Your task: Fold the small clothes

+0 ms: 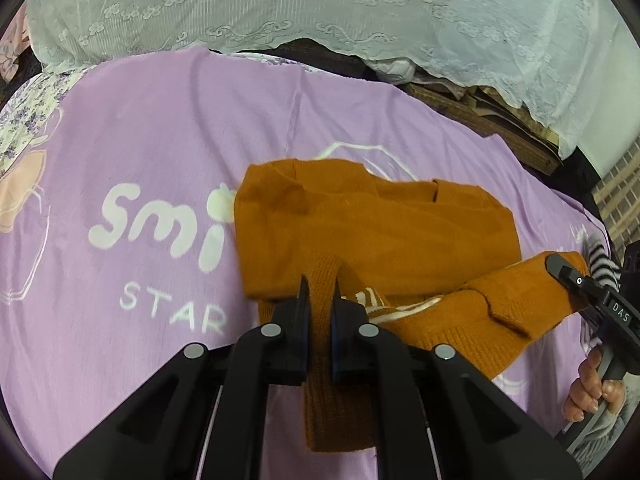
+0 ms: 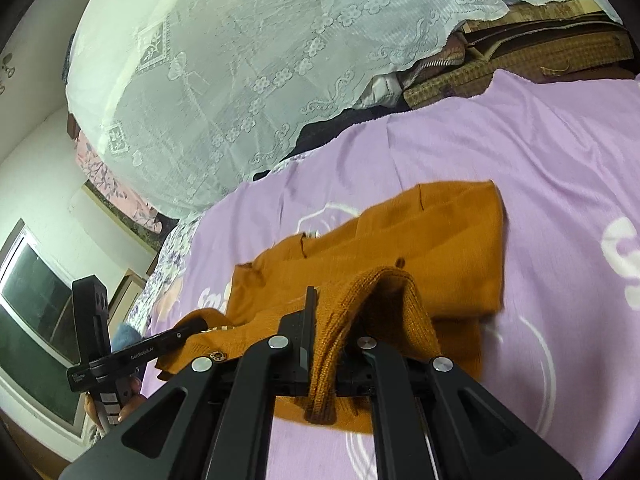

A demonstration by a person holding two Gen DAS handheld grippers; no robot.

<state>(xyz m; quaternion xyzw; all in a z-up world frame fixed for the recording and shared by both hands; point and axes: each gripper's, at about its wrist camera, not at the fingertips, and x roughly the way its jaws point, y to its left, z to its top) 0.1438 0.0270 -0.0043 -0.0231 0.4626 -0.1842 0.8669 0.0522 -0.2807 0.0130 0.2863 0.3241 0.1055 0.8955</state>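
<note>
A small orange knit sweater [image 1: 372, 232] lies partly folded on a purple blanket [image 1: 152, 152]. My left gripper [image 1: 320, 292] is shut on a ribbed edge of the sweater and holds it near the blanket. In the right wrist view the sweater [image 2: 400, 248] spreads ahead, and my right gripper [image 2: 336, 304] is shut on another ribbed part, which drapes over the right finger. The right gripper also shows in the left wrist view [image 1: 560, 268], pinching the sweater's end at the right. The left gripper shows in the right wrist view [image 2: 196, 326] at the lower left.
The purple blanket [image 2: 520, 152] has white lettering and covers a bed. A white lace cloth [image 1: 280, 4] is heaped behind it. A woven mat [image 1: 480, 120] and a striped item [image 1: 600, 260] lie at the right. A window [image 2: 36, 308] is at the left.
</note>
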